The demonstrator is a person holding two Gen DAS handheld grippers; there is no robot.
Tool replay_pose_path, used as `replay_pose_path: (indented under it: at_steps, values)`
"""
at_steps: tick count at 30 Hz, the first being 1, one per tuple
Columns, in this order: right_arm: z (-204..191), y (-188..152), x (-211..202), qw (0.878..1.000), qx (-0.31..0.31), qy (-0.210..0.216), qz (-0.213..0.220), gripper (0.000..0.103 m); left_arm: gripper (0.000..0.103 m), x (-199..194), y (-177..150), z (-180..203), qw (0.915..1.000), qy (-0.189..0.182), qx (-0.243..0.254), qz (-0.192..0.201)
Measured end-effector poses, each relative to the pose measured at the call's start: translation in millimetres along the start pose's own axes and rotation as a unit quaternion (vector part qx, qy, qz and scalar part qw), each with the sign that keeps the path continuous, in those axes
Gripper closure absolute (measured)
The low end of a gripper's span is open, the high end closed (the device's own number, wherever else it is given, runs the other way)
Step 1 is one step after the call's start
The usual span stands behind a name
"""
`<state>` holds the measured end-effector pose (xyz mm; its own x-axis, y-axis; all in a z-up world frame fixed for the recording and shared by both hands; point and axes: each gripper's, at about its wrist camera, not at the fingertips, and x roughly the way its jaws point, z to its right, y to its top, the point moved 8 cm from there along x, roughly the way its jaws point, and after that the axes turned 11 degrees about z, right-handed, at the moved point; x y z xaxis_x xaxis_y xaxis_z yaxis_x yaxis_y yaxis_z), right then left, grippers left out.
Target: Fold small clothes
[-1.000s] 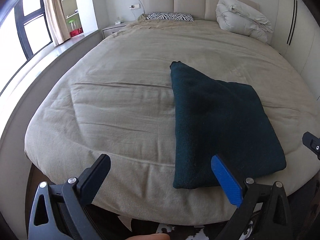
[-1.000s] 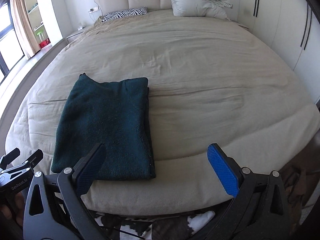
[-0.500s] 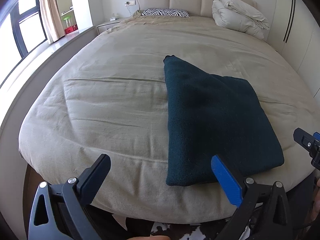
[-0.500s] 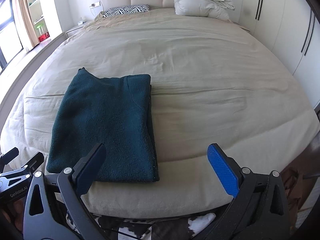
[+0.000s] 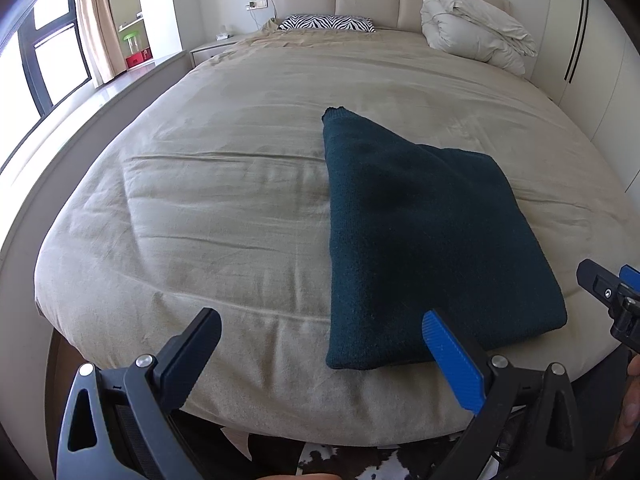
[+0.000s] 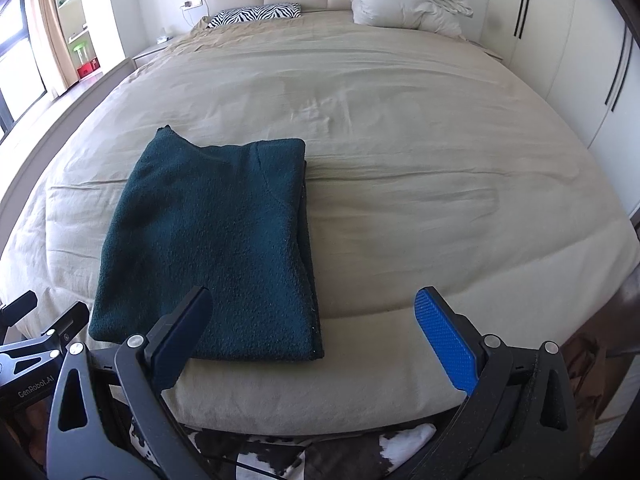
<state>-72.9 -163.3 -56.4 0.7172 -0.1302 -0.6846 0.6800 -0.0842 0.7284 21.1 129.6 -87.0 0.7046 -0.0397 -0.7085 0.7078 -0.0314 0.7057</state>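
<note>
A dark green knit garment lies folded into a rectangle near the foot edge of the bed; it also shows in the right wrist view. My left gripper is open and empty, just off the bed's foot edge, its blue finger over the garment's near left corner. My right gripper is open and empty, at the garment's near right corner. The left gripper shows at the lower left of the right wrist view. The right gripper shows at the right edge of the left wrist view.
The beige bed cover spreads wide beyond the garment. A zebra-print pillow and a folded white duvet lie at the headboard. A window and shelves stand at the left, white wardrobe doors at the right. A cowhide rug lies below.
Both grippers have moved forward and lower toward the bed's foot edge, so the garment looms larger. The garment has not moved. Both grippers stay open.
</note>
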Motion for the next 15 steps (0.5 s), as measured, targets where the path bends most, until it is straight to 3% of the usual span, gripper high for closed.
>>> replay_pose_path:
  at_steps: [15]
  values:
    - [-2.8,-3.5,1.5,1.0,0.0,-0.001,-0.004,0.0,0.0,-0.1,-2.5,4.1,1.0,-0.002,-0.003,-0.002]
